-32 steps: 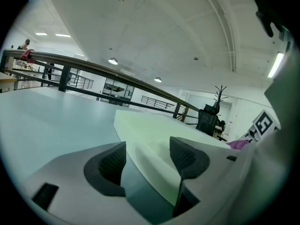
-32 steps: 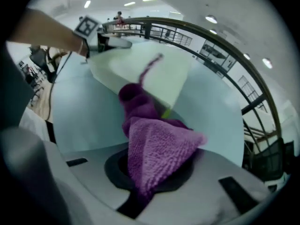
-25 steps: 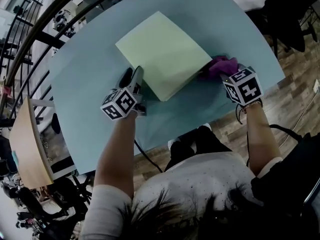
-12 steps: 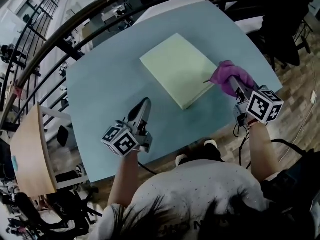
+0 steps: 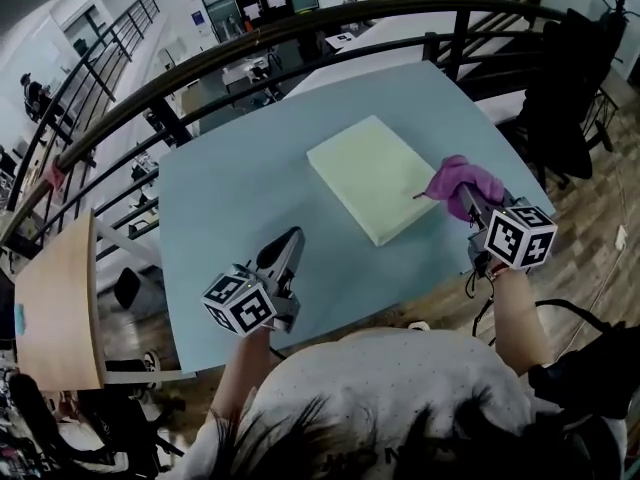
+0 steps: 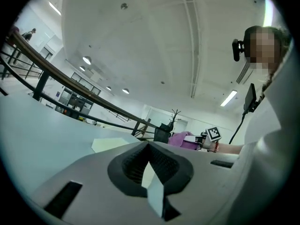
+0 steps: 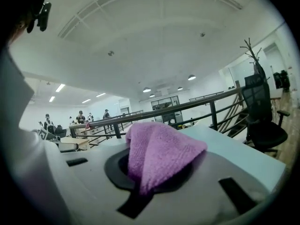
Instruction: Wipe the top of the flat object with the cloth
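The flat object (image 5: pixel 372 176) is a pale yellow-green slab lying on the light blue table (image 5: pixel 230 198). Right of its near corner, my right gripper (image 5: pixel 464 194) is shut on a purple cloth (image 5: pixel 458 176) and holds it above the table's right edge. The right gripper view shows the cloth (image 7: pixel 157 151) bunched between the jaws and draped over them. My left gripper (image 5: pixel 294 235) hovers over the table's near left part, well clear of the slab, shut with nothing in it. In the left gripper view the slab (image 6: pixel 110 143) lies far ahead.
A dark curved railing (image 5: pixel 300 28) runs behind the table. A wooden panel (image 5: pixel 55 308) stands at the left and a black chair (image 5: pixel 570 88) at the right. The table's near edge (image 5: pixel 330 323) lies just before the person's body.
Both grippers have drawn back from the slab toward the person and risen. The left jaws have closed. The cloth has lifted off the table by the slab's corner.
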`<state>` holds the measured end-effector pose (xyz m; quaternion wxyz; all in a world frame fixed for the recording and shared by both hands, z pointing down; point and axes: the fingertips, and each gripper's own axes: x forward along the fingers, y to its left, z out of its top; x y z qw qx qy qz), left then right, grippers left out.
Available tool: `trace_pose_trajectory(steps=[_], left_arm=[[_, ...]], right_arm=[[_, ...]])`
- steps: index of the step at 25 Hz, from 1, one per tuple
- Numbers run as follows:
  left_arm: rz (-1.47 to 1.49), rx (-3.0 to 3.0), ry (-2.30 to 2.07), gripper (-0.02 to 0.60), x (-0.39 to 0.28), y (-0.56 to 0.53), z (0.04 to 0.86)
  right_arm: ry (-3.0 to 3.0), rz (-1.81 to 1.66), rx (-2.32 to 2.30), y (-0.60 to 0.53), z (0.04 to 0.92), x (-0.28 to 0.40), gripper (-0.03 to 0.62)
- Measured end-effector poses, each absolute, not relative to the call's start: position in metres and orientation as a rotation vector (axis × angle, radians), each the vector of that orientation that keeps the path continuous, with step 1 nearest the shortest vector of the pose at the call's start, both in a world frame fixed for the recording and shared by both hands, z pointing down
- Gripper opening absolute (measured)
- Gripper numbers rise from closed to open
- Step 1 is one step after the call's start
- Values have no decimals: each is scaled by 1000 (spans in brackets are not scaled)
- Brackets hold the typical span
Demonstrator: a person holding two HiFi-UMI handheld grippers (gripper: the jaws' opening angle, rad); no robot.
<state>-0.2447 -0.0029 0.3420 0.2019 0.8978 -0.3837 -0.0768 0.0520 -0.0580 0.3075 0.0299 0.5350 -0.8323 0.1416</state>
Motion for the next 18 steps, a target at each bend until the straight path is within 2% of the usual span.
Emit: trace_pose_trajectory(steps=[6,18], left_arm=[[-223,2491,-1121,0,-260,7,338],[-243,2494,-1125,0,-267,24,336]], right_arm=[[-2517,304,1687,-41,293,48,28],[-2501,301,1739,-35,296,50,28]])
